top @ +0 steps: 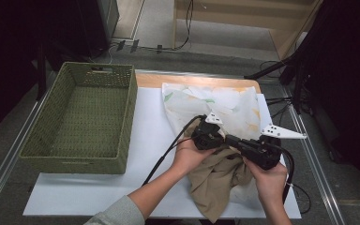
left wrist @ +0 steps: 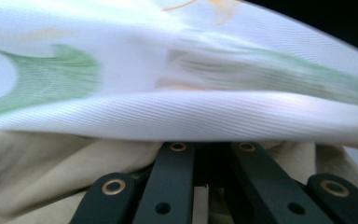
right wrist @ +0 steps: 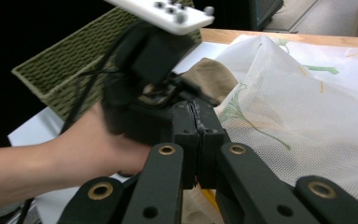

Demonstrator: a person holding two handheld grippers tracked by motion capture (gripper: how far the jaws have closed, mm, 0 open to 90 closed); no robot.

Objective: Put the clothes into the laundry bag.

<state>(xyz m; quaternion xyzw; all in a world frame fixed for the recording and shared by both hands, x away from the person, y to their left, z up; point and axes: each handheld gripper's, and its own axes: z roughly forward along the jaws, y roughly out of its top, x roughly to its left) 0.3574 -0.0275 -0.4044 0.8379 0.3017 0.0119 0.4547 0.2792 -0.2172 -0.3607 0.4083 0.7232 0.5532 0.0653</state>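
Observation:
A white cloth with a green and orange leaf print (top: pixel 215 103) lies spread on the table, and a tan cloth (top: pixel 215 183) is bunched at its near edge. Both hands meet over that bunch. In the left gripper view, a fold of the printed cloth (left wrist: pixel 191 112) lies across the tips of my left gripper (left wrist: pixel 212 145) and hides them, with tan cloth (left wrist: pixel 37 177) beneath. My right gripper (right wrist: pixel 196 109) has its jaws pressed together, and the printed cloth (right wrist: pixel 307 116) rises against their right side. The other hand (right wrist: pixel 74 140) is just in front of it.
A green woven basket (top: pixel 129 117) stands empty on the left of the white sheet (top: pixel 150 126) that covers the table. Metal rails run along both table sides. Cables and stand legs lie on the floor behind and to the right.

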